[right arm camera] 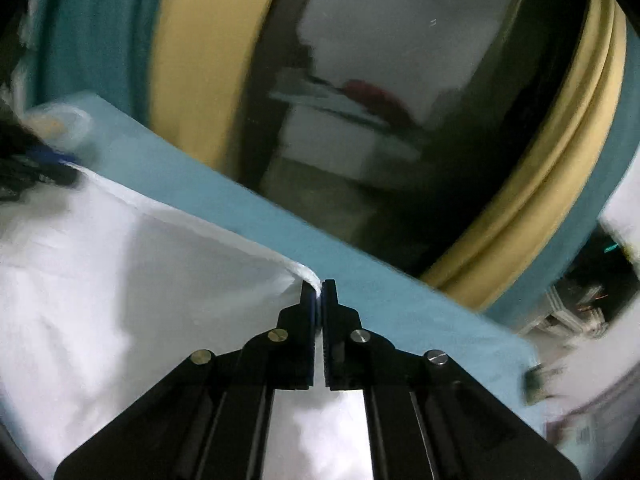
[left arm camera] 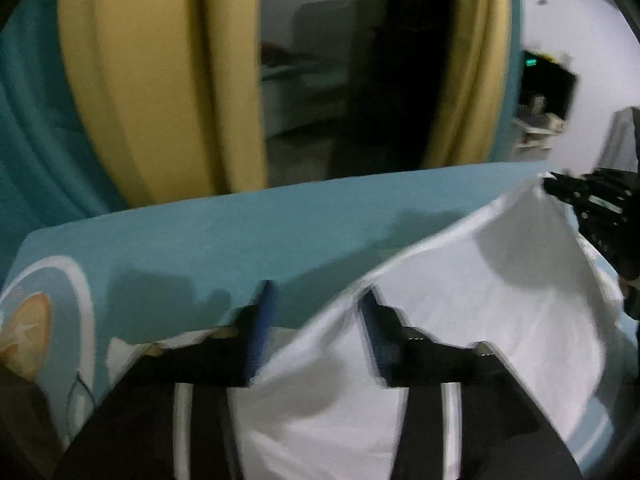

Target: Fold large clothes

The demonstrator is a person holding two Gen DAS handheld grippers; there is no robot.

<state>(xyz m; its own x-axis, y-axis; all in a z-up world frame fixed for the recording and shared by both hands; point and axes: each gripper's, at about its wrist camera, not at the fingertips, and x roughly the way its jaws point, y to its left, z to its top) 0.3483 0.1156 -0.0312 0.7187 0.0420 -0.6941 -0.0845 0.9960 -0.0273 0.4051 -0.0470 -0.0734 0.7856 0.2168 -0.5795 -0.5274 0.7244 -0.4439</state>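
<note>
A large white garment lies on a blue bed sheet. My left gripper is open, its fingers astride the garment's raised edge, which runs between them. My right gripper is shut on a corner of the white garment and holds it up off the bed. The right gripper also shows in the left wrist view, pinching the far corner. The left gripper shows blurred at the left edge of the right wrist view, at the garment's other end.
The bed's far edge runs across both views. Beyond it hang yellow and teal curtains around a dark window. A shelf with clutter stands at the right against a white wall.
</note>
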